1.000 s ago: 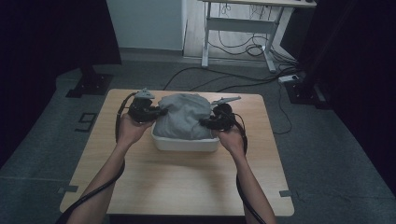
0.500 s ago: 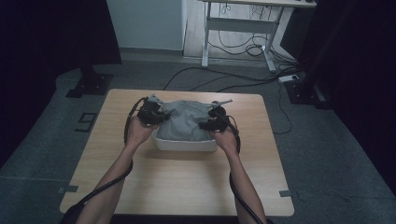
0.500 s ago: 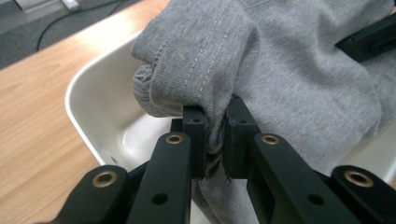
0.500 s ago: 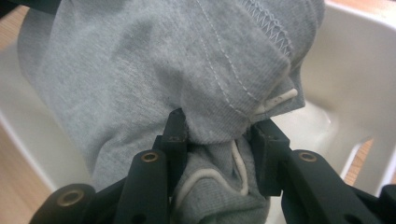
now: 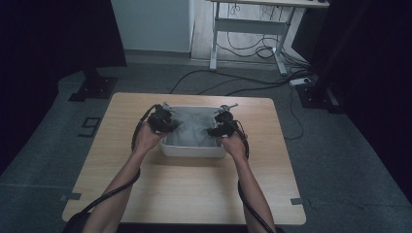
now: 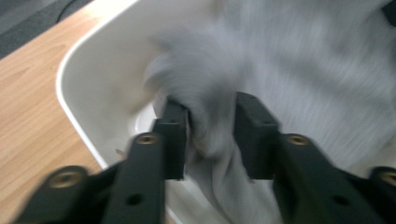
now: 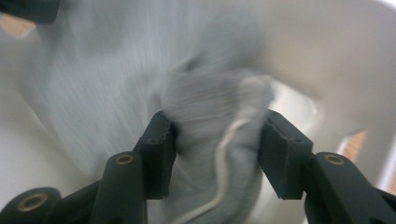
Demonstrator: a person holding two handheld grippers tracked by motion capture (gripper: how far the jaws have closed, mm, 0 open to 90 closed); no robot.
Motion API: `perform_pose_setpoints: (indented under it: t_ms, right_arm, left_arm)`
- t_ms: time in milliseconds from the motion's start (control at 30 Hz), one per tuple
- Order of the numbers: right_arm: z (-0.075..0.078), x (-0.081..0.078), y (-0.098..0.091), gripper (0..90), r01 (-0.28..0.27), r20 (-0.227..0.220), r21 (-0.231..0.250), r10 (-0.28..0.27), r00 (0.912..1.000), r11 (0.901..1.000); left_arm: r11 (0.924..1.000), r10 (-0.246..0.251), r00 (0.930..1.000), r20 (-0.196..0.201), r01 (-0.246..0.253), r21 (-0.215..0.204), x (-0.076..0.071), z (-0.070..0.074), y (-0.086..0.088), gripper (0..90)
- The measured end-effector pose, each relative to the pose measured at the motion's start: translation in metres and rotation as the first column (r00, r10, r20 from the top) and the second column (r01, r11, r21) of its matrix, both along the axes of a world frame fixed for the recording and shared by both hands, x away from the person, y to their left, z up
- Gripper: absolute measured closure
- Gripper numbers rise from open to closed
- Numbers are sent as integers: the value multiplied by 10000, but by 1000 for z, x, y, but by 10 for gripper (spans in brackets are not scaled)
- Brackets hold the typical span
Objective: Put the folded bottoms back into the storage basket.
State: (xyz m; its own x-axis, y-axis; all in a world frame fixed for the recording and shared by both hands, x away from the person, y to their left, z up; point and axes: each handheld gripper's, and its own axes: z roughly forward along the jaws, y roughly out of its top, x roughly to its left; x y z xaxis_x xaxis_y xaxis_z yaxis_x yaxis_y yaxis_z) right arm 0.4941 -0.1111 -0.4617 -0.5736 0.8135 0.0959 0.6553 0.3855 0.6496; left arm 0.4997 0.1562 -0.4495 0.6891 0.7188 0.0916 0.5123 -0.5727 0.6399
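Note:
A grey cloth [image 5: 194, 127] lies in a white tub [image 5: 192, 151] on the wooden table. My left gripper [image 5: 167, 124] is at the tub's left end and my right gripper [image 5: 216, 130] at its right end, both dipped into the tub. In the left gripper view the jaws [image 6: 211, 135] have just been opening, with a blurred bunch of cloth [image 6: 299, 60] loose between them beside the tub wall [image 6: 93, 79]. In the right gripper view the jaws [image 7: 215, 149] have also just been opening around a fold of cloth [image 7: 210, 107] with a white cord [image 7: 224, 154].
The table [image 5: 194, 194] has bare wood in front of the tub and on both sides. Beyond the far edge are a floor with cables [image 5: 252, 85] and a desk frame [image 5: 248, 29]. Dark curtains hang at left and right.
Both hands have come down with the cloth. The heap that stood above the tub now lies flatter inside it.

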Motion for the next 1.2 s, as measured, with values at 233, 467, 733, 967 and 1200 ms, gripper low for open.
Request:
perform_pose_setpoints:
  t_ms: [233, 467, 733, 967, 1200]
  right_arm:
    - [13, -2, -7, 460, 215, 518, -85, -211, 9984, 9997]
    - [18, -5, -12, 449, 305, 772, -58, -300, 9966, 9995]
    - [21, -12, -16, 334, 160, 946, 211, -179, 9954, 9996]
    - [26, -20, -17, 300, -170, 989, 264, 143, 9950, 9995]
    - [35, -31, -21, 224, -291, 1172, 312, 253, 9928, 9991]
  left_arm:
    - [9998, 185, 9987, 467, -190, 113, 0, 15, 1, 512]
    - [9987, 389, 9980, 505, -371, -363, -1, 21, 9, 373]
    - [9949, 694, 9959, 582, -648, -776, -5, 24, 18, 194]
    - [9857, 1018, 9934, 521, -937, -1403, -9, 25, 29, 97]
    - [9802, 1005, 9931, 604, -885, -1769, -21, 33, 43, 46]
